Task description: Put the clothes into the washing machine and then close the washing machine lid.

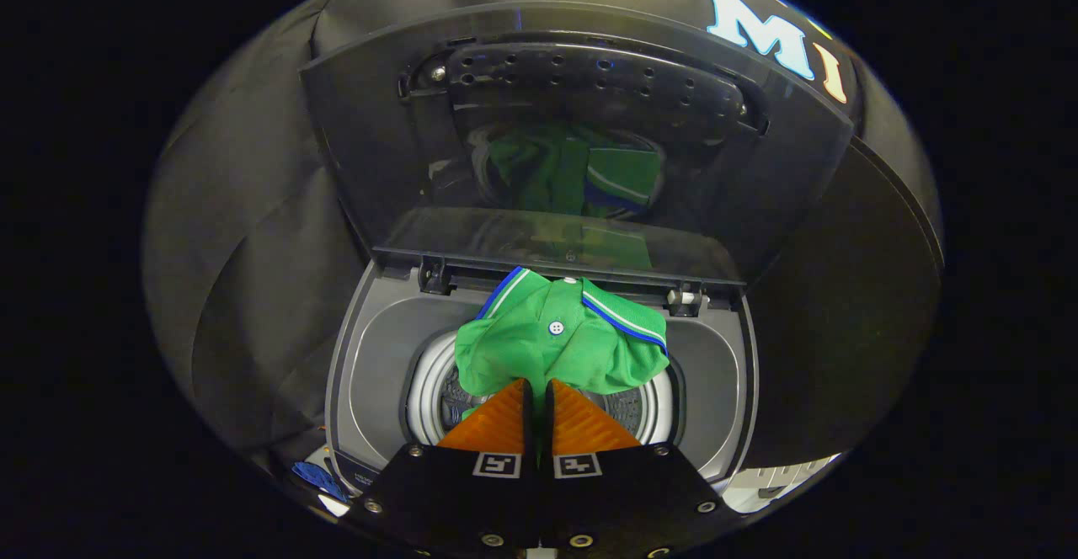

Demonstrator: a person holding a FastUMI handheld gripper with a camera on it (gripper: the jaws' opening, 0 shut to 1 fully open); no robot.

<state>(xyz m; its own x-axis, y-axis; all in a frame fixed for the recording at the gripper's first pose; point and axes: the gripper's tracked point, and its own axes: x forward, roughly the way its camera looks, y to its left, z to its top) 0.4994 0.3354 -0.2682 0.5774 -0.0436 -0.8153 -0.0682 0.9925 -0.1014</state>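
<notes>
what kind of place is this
Likely a mock laundry corner in a cloth-walled booth: a top-loading washing machine with its lid raised, and a green shirt held over the drum by the near-closed fingers.

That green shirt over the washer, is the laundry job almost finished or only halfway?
About halfway. The green polo shirt hangs over the open drum, pinched by the gripper, whose fingers are closed on its lower edge. It looks not yet dropped in. The washing machine lid stands upright and open, so releasing the shirt and closing the lid remain.
</notes>
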